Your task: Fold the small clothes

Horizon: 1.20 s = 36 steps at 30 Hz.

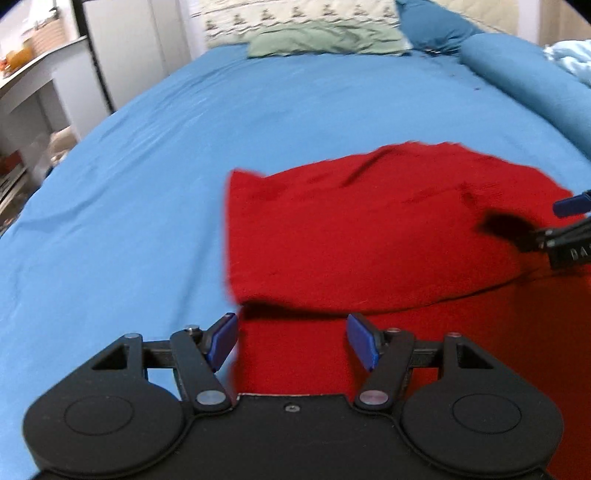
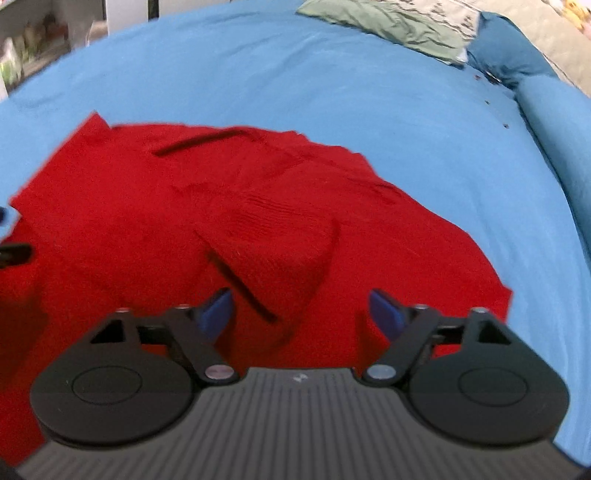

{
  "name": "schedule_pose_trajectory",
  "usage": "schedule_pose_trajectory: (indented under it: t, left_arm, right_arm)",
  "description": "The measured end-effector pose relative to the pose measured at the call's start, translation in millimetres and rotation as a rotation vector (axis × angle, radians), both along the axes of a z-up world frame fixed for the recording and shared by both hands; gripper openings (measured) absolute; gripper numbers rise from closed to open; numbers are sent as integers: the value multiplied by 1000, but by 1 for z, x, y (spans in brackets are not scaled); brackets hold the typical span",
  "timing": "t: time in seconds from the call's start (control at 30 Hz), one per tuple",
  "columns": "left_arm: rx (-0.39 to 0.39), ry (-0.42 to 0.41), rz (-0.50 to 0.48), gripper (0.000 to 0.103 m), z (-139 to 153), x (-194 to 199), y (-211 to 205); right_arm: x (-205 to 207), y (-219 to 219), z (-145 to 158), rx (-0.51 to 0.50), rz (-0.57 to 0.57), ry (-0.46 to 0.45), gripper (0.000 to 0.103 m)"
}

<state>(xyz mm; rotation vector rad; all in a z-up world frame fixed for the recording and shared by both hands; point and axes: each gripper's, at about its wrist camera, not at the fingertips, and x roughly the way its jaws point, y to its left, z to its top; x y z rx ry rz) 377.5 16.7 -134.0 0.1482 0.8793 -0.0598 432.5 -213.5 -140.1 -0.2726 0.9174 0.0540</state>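
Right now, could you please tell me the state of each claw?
Left claw: open, holding nothing, over the red garment.
Right claw: open, holding nothing.

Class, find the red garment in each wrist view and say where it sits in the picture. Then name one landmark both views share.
Left wrist view: the red garment fills the centre and lower right, beyond the open left gripper.
Right wrist view: the red garment fills the centre and left, beyond the open right gripper.
Shared landmark: the green pillow at the far end of the blue bed.
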Motion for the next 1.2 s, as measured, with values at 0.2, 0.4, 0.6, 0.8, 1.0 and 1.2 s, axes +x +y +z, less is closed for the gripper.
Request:
schedule_pose_trajectory:
  t: [0.2, 0.4, 0.6, 0.8, 1.0, 1.2]
  left_arm:
    - [-36, 11, 58, 70, -15, 7, 23]
    - [-74, 10, 86, 70, -18, 8, 20]
    - [-75, -6, 91, 70, -19, 13, 25]
    - [-62, -18, 113, 70, -19, 14, 32]
    - [-55, -24, 146, 68, -19, 22, 35]
    - [-59, -5, 146, 58, -22, 28, 37]
  right_arm:
    - [10, -7, 5, -46, -84, -75, 39]
    - [-11, -53, 0, 139, -268, -30, 40]
    - [-24, -76, -12, 314, -362, -63, 41]
    - [-19, -87, -12, 368, -399, -71, 21]
    - [-23, -92, 29, 304, -393, -182, 20]
    - [-41, -129, 35, 258, -505, -212, 20]
